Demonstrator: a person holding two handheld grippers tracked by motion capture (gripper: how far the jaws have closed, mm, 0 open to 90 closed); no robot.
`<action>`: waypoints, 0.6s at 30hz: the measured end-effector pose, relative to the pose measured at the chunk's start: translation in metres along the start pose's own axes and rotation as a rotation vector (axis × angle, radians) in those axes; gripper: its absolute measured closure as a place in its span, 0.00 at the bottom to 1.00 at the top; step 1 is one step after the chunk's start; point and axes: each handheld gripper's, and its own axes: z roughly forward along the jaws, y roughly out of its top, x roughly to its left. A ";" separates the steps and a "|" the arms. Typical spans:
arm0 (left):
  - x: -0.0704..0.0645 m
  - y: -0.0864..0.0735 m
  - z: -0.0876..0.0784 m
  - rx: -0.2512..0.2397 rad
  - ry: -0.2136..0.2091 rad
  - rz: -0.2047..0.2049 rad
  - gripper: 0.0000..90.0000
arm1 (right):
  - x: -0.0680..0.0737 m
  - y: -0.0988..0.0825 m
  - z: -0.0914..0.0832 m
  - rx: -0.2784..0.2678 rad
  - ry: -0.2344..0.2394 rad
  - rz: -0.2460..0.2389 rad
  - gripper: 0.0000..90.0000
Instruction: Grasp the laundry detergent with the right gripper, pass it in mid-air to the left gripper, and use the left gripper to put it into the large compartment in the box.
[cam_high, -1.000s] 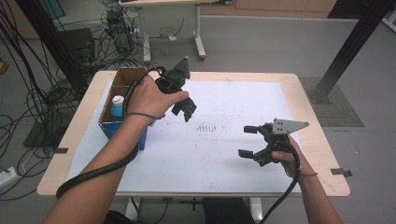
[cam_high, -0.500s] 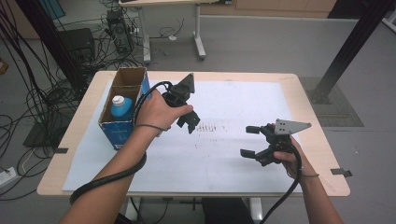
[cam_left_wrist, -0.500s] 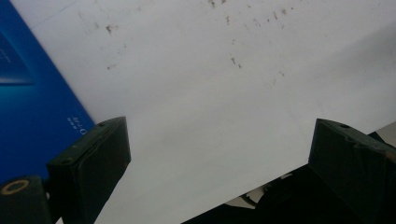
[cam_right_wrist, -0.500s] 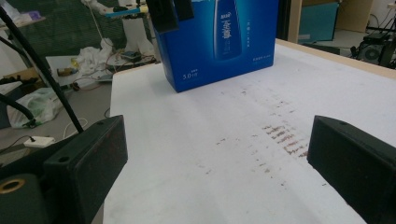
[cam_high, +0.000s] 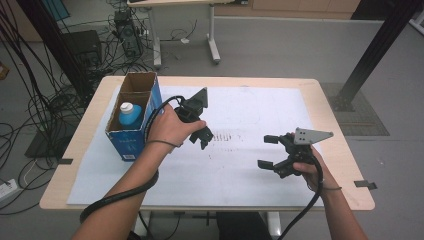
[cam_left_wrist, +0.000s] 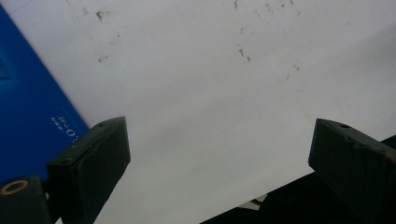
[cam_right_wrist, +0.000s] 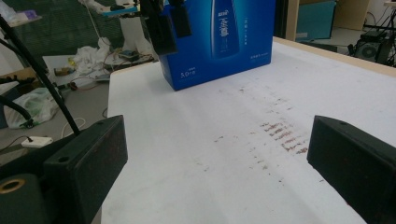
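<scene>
A blue cardboard box (cam_high: 131, 140) stands open-topped at the table's left, with a blue bottle with a white cap (cam_high: 131, 111) upright inside. My left gripper (cam_high: 204, 136) hangs just right of the box, tilted down over the white paper, open and empty. Its own view has the jaws of the left gripper (cam_left_wrist: 219, 154) wide apart above bare paper, the box's blue wall (cam_left_wrist: 28, 102) at the left. My right gripper (cam_high: 266, 151) is open and empty at the right-centre. Past the right gripper (cam_right_wrist: 217, 163), the box (cam_right_wrist: 219, 37) stands beyond the stained paper.
A white paper sheet (cam_high: 250, 170) covers most of the wooden table (cam_high: 320, 90), with faint brown marks (cam_high: 235, 136) in the middle. Cables and another table's legs lie on the floor beyond the far edge. A black post stands off to the right.
My left gripper has moved away from the box, to the right and toward the middle of the paper. The right gripper has barely shifted.
</scene>
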 end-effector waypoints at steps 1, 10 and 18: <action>0.000 0.000 0.002 0.002 -0.003 0.001 0.07 | 0.000 0.000 0.000 0.000 -0.001 0.001 0.05; -0.005 -0.001 0.015 0.021 -0.027 0.005 0.06 | 0.000 -0.001 -0.002 -0.001 -0.004 0.002 0.05; -0.004 -0.001 0.019 0.023 -0.039 -0.001 0.07 | 0.000 -0.002 -0.004 0.001 -0.010 0.006 0.05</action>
